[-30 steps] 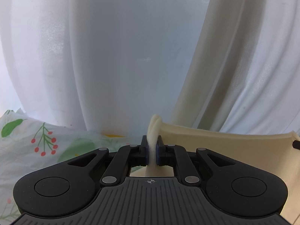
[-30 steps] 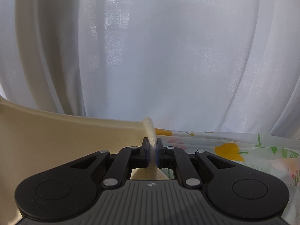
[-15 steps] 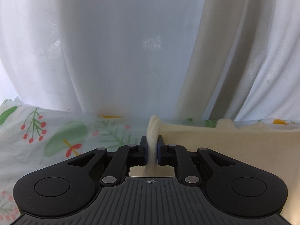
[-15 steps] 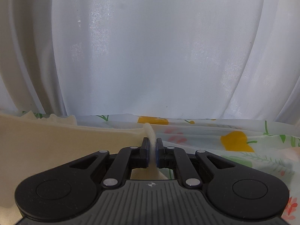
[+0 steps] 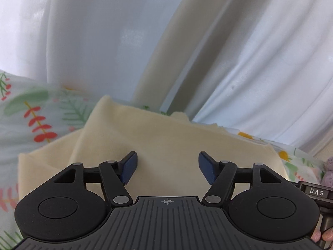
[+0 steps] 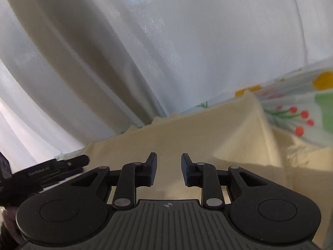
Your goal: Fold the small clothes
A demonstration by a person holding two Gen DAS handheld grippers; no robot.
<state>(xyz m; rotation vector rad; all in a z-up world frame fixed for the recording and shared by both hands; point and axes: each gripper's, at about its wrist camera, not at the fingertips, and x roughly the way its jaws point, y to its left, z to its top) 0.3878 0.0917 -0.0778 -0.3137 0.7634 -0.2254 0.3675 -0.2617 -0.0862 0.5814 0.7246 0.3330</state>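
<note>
Left gripper [image 5: 167, 167] open, holding nothing; right gripper [image 6: 168, 169] also open, empty; cream cloth [image 5: 166, 137] lies doubled on the floral sheet [image 5: 35, 112], right under both, curtain [image 5: 104, 31] at far side; 1 fold looks laid down; next move likely needs regrasping an edge for fold 2.

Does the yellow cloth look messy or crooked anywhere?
A little. The folded cream cloth has its top layer askew, so the lower layer sticks out at the left. In the right wrist view, a frayed edge shows.
</note>
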